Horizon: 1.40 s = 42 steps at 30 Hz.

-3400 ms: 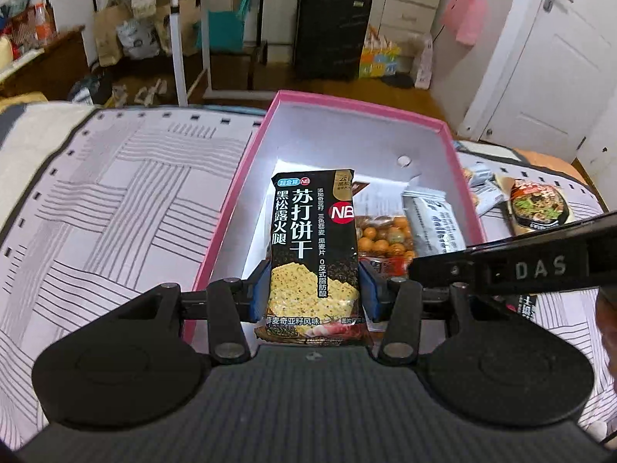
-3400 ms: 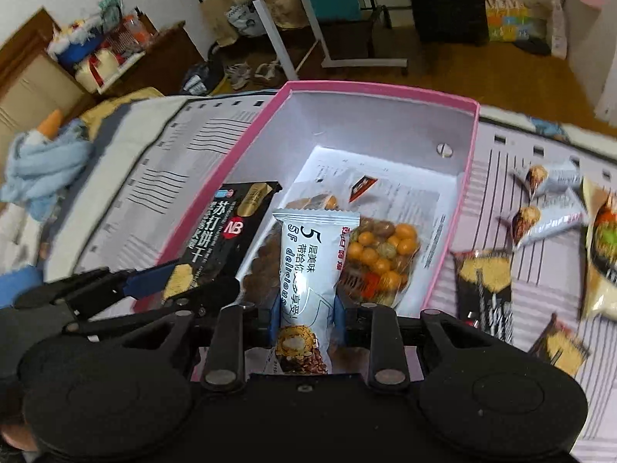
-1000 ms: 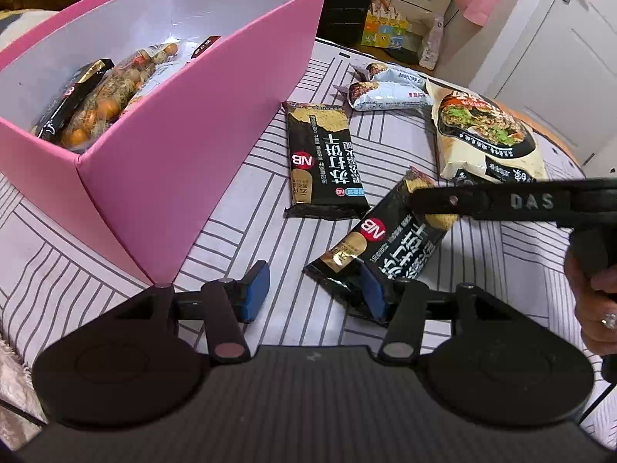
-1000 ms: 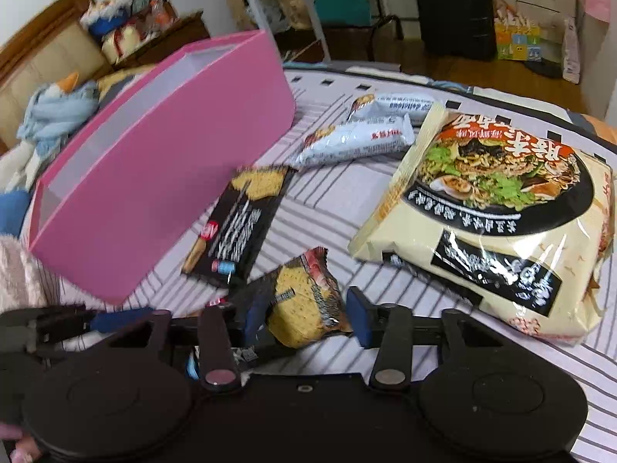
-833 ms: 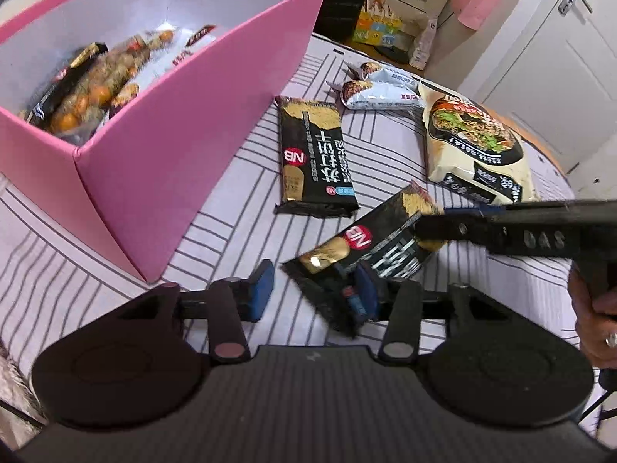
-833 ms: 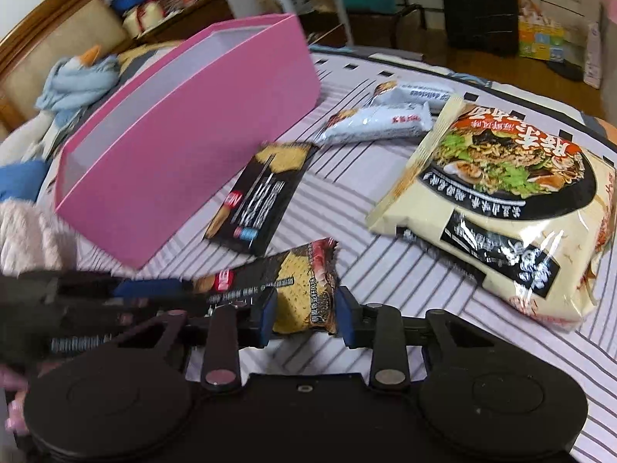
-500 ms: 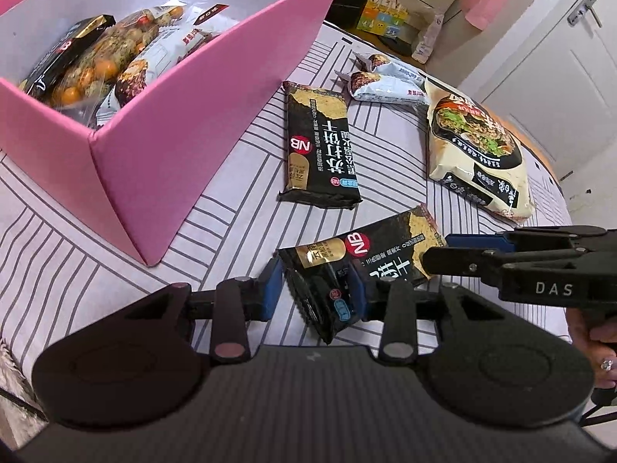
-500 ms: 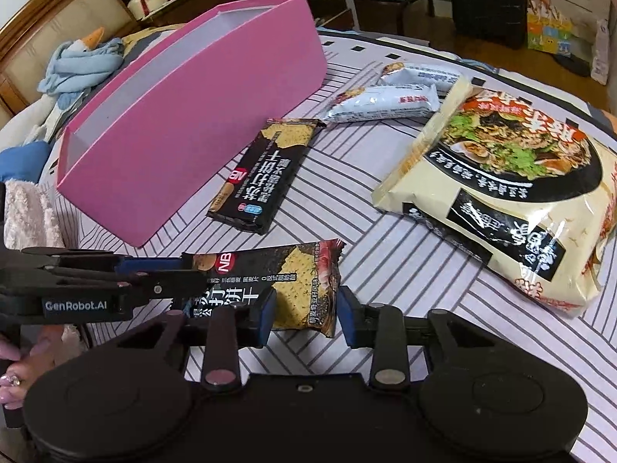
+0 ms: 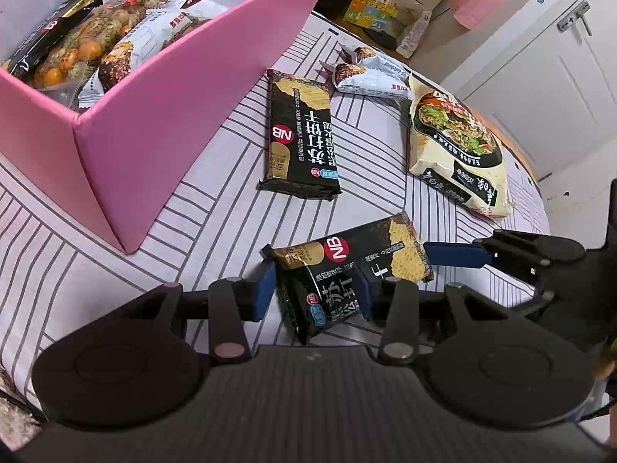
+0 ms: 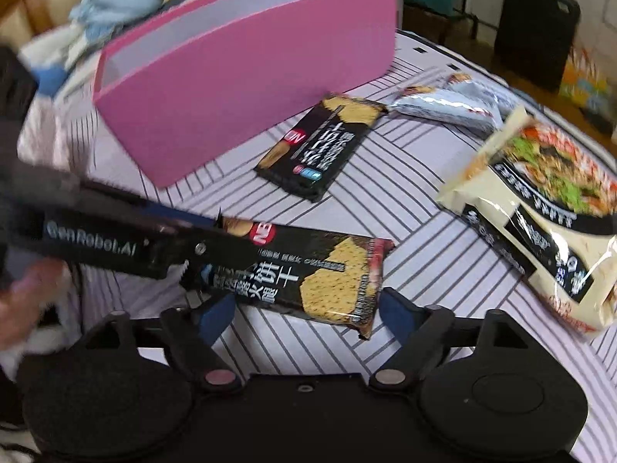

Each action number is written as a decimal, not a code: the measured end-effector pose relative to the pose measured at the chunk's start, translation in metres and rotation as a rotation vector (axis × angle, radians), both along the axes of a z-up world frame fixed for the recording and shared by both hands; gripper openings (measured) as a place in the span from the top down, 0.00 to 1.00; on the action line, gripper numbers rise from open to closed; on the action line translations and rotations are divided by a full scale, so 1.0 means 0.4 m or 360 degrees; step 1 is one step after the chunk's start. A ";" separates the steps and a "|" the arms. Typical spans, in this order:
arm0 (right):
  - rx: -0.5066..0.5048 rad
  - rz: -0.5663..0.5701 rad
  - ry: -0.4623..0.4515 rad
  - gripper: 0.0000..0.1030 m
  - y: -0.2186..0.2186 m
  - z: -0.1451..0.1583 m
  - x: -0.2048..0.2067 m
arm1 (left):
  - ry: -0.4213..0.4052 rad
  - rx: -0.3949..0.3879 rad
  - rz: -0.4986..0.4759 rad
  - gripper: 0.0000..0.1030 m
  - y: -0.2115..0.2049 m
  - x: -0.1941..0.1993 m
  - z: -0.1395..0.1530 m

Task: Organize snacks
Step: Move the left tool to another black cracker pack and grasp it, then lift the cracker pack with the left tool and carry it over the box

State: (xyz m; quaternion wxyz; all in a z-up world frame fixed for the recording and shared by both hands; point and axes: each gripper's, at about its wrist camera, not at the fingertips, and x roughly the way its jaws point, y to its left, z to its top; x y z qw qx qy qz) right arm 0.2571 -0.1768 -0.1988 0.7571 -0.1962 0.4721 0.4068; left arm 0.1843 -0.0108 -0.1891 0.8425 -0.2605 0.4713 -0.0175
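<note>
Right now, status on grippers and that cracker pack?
Left gripper pinching cracker pack, just eased wider. Right gripper just opened, pack end between fingers, loose. Nothing between it and pink box.

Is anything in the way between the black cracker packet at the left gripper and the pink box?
Nothing visible does. The cracker packet sits between the left gripper pads; only bare striped cover lies between it and the pink box. The box's wall must be cleared.

We count two black cracker packs [image 9: 349,260] [image 9: 300,139] on the bed, two silver snack packets [image 9: 370,79], one noodle bag [image 9: 459,146], one pink box [image 9: 166,88].
</note>
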 end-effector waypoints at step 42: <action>0.0169 -0.0498 -0.0219 0.08 0.113 0.292 -0.307 | -0.0062 -0.0144 -0.0299 0.56 0.157 -0.217 0.251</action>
